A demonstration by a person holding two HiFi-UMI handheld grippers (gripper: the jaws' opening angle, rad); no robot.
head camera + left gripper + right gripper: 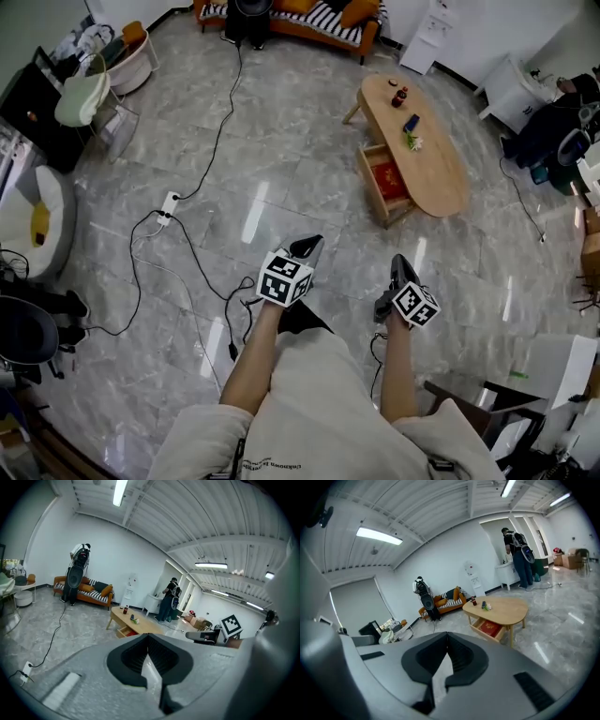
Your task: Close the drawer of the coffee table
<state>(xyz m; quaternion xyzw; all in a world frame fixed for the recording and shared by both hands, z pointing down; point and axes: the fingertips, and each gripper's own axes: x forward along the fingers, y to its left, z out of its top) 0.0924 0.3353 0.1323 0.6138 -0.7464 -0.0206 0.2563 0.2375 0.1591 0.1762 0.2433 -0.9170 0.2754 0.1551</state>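
Left gripper (147, 639): fingers (132, 660) are pressing together at the tips, nothing sitting between them; only grey floor (281, 159) is showing through the wedge-shaped gap behind the tips. Right gripper (446, 637): fingers (463, 659) are likewise meeting at the tips, pinching nothing.

Head view: both grippers are hovering side by side over the floor, just ahead of the person's forearms, the left one slightly farther forward. A black cable (192, 255) is trailing across the tiles to the left of them, running up to a white power strip (169, 204).

Coffee table (441, 173), oval and light wood, is standing well apart from both grippers, ahead and to the right. Its drawer (368, 180) is hanging pulled out on the side facing the open floor, with a flat red thing (390, 178) lying inside. A small dark bottle (400, 96) is standing on the tabletop near the far end.

Beyond the table, an orange sofa (305, 23) with striped cushions is sitting against the wall. Right gripper view: a person (518, 550) is standing at the back of the room, facing away.
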